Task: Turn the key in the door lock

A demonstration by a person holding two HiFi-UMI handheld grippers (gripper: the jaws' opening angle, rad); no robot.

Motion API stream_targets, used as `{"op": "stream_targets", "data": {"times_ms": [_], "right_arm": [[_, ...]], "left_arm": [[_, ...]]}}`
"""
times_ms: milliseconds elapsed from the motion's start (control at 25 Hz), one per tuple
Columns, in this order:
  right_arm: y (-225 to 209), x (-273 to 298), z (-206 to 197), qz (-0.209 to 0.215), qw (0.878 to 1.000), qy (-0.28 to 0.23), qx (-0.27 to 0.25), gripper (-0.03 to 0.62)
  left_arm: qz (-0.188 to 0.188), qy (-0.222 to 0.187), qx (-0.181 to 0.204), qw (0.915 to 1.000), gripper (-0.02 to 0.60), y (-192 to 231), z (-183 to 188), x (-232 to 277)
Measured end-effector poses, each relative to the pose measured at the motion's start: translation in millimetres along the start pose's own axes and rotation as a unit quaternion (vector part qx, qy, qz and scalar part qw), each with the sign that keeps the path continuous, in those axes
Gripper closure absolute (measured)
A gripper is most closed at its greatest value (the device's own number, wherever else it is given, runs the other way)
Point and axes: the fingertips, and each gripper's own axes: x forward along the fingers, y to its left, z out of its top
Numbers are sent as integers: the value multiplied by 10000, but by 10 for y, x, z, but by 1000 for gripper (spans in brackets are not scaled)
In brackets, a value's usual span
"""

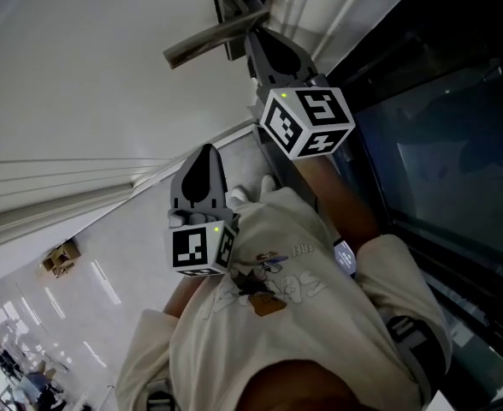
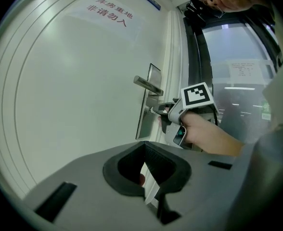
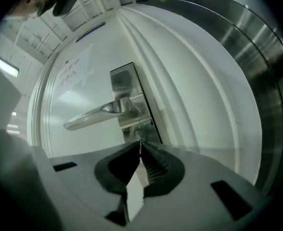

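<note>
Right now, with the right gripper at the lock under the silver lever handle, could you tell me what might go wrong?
The right gripper appears to pinch the small silver key with only its closed tips, so the key may slip when twisted. The silver lever handle sits close above the gripper; rolling the wrist could knock it.

The right gripper (image 1: 258, 41) meets the key (image 2: 154, 111) in the lock plate (image 2: 144, 124), just below the door handle (image 1: 207, 43). The left gripper (image 1: 205, 152) hangs behind it, apart from the door (image 1: 89, 84). A glass panel (image 1: 444, 152) stands to the right of the door.
</note>
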Motion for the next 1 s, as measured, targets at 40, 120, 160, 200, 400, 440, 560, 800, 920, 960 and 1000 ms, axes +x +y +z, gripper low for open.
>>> {"op": "stream_targets", "data": {"times_ms": [40, 120, 160, 200, 400, 440, 560, 800, 920, 960, 1000], "right_arm": [[-11, -2, -3, 58, 9995, -18, 309, 576], [-31, -4, -8, 166, 9958, -49, 899, 574], [-37, -5, -9, 203, 9934, -62, 1131, 574], [-41, -5, -10, 234, 9909, -75, 1327, 574], [-64, 1, -16, 402, 9760, -131, 2136, 572], [-68, 1, -19, 422, 9727, -144, 2277, 572], [-81, -7, -35, 487, 9605, -171, 2735, 572], [-89, 4, -51, 643, 9244, -191, 3754, 572], [-126, 1, -94, 618, 9016, -143, 4280, 571], [-144, -6, -118, 582, 8932, -108, 4458, 571], [-155, -11, -136, 583, 8821, -93, 4674, 571]], "left_arm": [[7, 4, -4, 10000, 575, 2, -8, -8], [21, 12, -10, 10000, 575, 8, -21, -23], [27, 13, -12, 10000, 575, 9, -25, -30], [31, 13, -15, 10000, 575, 9, -27, -37], [35, 9, -36, 10000, 575, 2, -37, -43], [27, 17, -37, 10000, 575, -4, -43, -38], [0, 27, -28, 10000, 575, -30, -51, -36], [9, 4, -10, 10000, 575, -37, -32, -49], [1, 10, -5, 10000, 575, -46, -37, -49], [-2, 9, -2, 10000, 575, -52, -36, -52], [-3, 7, 1, 10000, 575, -57, -35, -55]]}}
